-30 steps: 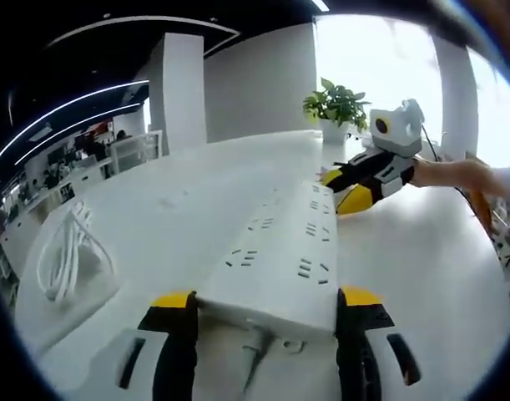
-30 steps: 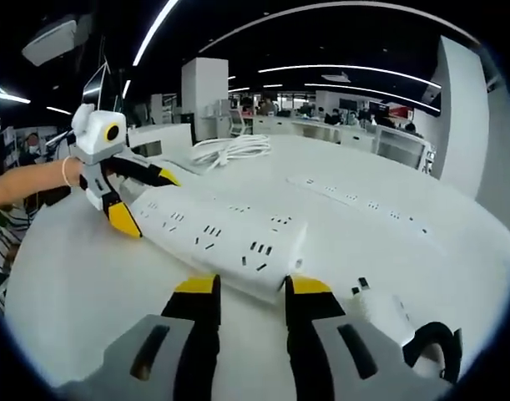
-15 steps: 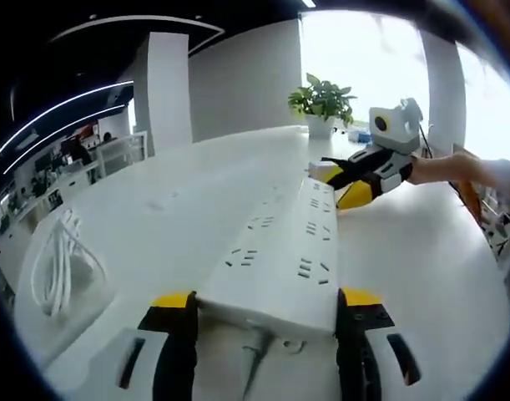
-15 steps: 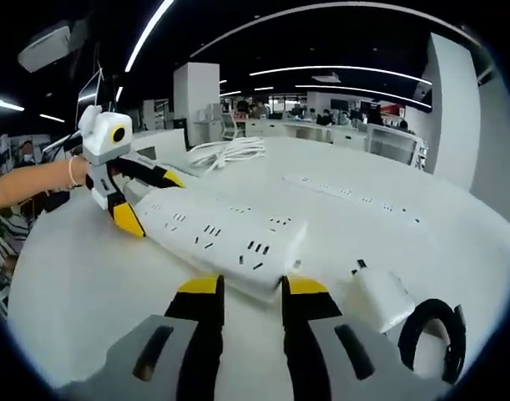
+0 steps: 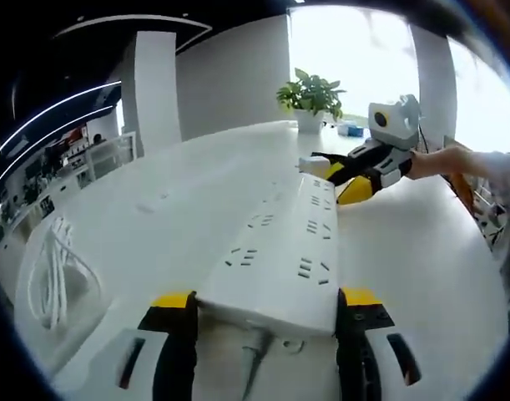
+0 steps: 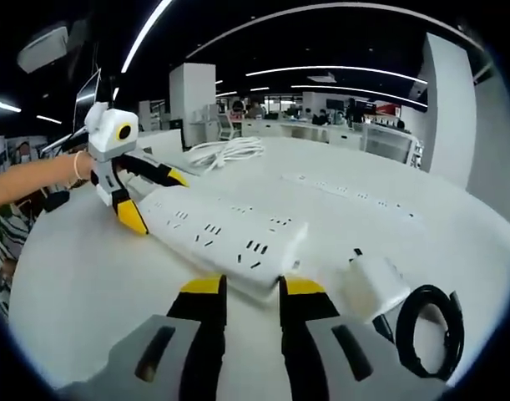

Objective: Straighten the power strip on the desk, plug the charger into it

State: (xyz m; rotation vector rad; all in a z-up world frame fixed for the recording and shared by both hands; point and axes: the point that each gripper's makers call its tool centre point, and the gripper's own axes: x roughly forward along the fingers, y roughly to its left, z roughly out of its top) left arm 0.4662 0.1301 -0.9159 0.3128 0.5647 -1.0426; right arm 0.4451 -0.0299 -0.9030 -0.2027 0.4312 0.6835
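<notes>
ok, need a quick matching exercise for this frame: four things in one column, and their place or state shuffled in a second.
Things:
1. long white power strip
2. white charger block
3. coiled black cable
4. bundled white cord

Place or state:
A. far across the desk, behind the strip
B. held at both ends by the claws
C. looped at the right edge, beside the charger
D. lying unplugged just right of the right claw

Pairs: 1-B, 2-D, 3-C, 4-A

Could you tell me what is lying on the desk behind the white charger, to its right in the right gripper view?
A coiled black cable lies on the white desk just beyond the charger, close against it. Whether the cable is attached to the charger cannot be told.
</notes>
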